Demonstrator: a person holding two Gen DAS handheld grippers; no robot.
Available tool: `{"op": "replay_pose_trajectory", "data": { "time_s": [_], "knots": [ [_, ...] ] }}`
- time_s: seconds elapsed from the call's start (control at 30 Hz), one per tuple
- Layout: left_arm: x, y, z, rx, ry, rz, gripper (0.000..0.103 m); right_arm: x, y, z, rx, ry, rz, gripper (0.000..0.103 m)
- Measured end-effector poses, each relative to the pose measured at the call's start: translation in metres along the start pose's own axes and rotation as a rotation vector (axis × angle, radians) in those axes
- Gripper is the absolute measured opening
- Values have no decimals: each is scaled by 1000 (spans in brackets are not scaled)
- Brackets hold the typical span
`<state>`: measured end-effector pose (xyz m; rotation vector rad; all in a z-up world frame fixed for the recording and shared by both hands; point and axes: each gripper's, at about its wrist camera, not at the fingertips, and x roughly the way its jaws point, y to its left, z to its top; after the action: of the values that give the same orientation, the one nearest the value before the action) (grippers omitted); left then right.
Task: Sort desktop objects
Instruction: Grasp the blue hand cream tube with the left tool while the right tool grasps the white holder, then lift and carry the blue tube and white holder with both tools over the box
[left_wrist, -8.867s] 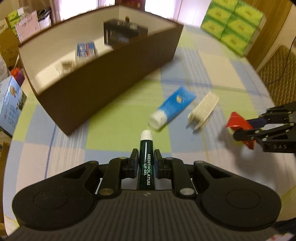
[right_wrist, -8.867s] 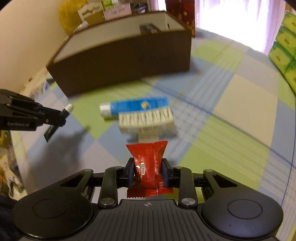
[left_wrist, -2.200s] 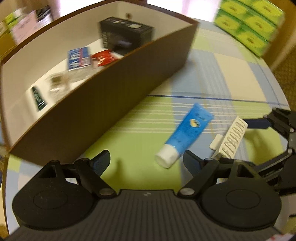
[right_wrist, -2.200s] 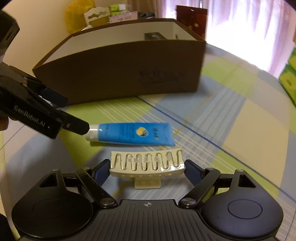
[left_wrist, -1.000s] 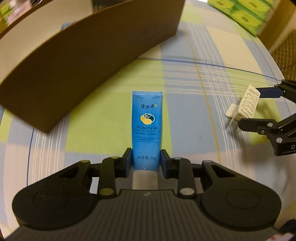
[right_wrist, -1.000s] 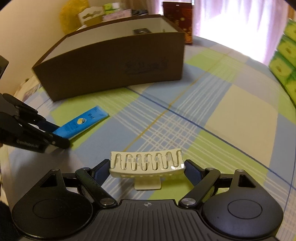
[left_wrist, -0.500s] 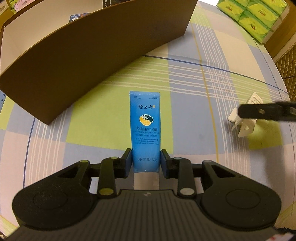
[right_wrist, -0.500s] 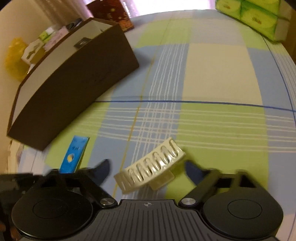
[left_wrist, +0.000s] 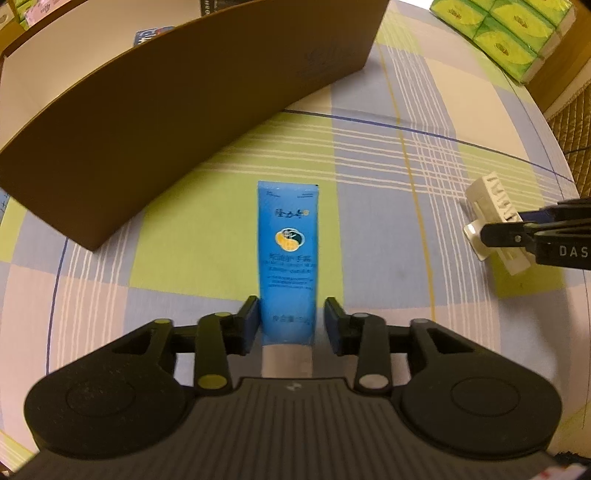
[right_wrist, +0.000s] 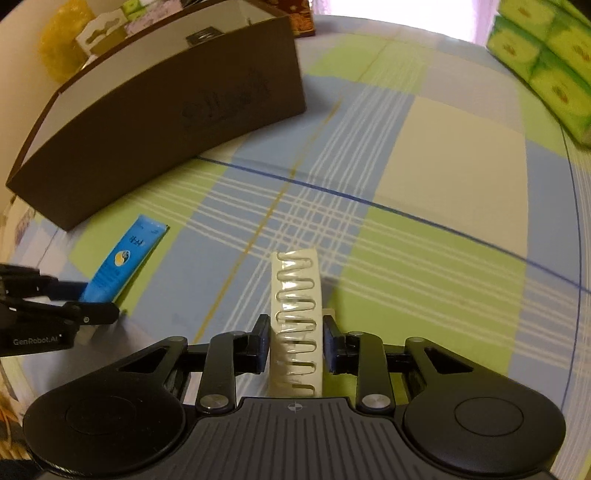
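Left wrist view: the left tongs (left_wrist: 290, 319) are closed to a narrow gap around the lower end of a blue tube (left_wrist: 288, 243). The left pad touches the tube's side, while a thin sliver of space shows at the right pad, so I cannot tell how firm the hold is. The tube points straight ahead along the fingers, its flat crimped end farthest away and its white cap (left_wrist: 287, 360) closest to the camera, over the checked cloth of the desk (left_wrist: 369, 155). Ahead and to the left stands a long brown box (left_wrist: 177, 96) with a pale inside, where a small blue-and-white packet (left_wrist: 149, 36) lies near the far wall. At the right edge the right tongs (left_wrist: 517, 230) grip a cream hair clip (left_wrist: 495, 221). Green tissue packs (left_wrist: 506, 33) are stacked at the far right corner.

Right wrist view: the right tongs (right_wrist: 295, 341) are pressed against both sides of the hair clip (right_wrist: 297, 321), which runs lengthwise between the pads with its looped teeth facing up. To the left, the left tongs (right_wrist: 92, 301) hold the blue tube (right_wrist: 120, 264), which angles toward the brown box (right_wrist: 166, 122). The box sits on the desk (right_wrist: 443, 184) beyond both tools, and the green tissue packs (right_wrist: 554, 59) are at the upper right.
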<state>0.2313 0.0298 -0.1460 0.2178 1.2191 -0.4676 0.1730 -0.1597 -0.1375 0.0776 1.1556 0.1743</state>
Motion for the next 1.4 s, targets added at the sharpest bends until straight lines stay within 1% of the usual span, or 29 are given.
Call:
{"op": "replay_pose_trajectory", "data": {
  "time_s": [0.2, 0.47, 0.53, 0.57, 0.67, 0.7, 0.73, 0.87, 1.0, 1.17, 1.4],
  "knots": [
    [4, -16, -1, 76, -21, 71, 39, 8, 10, 1, -92, -14, -42, 30],
    [6, -16, 2, 69, -23, 83, 39, 13, 9, -1, -106, 2, -64, 36],
    [5, -17, 0, 67, -33, 86, 36, 14, 8, -1, -106, 0, -68, 36],
    [5, -18, -1, 66, -41, 82, 28, 14, 8, -1, -106, -4, -67, 36],
    [2, -20, -7, 73, -59, 83, 27, 13, 9, -4, -115, -8, -65, 35],
    [2, -19, -9, 76, -62, 81, 27, 10, 8, -6, -118, -15, -59, 31],
    [0, -19, -11, 71, -58, 74, 27, 8, 8, -7, -121, -26, -52, 25],
    [-6, -15, -22, 35, -35, 50, 27, 2, 6, -13, -107, -10, -13, 25],
    [-16, -9, -33, -10, -25, 20, 27, -7, 8, -21, -92, -12, 24, 25],
    [-38, -6, -38, -31, -66, 5, 27, -20, 12, -21, -88, -42, 56, 25],
    [-77, -1, -27, -58, -169, -2, 26, -36, 24, -5, -106, -88, 104, 25]
  ]
}}
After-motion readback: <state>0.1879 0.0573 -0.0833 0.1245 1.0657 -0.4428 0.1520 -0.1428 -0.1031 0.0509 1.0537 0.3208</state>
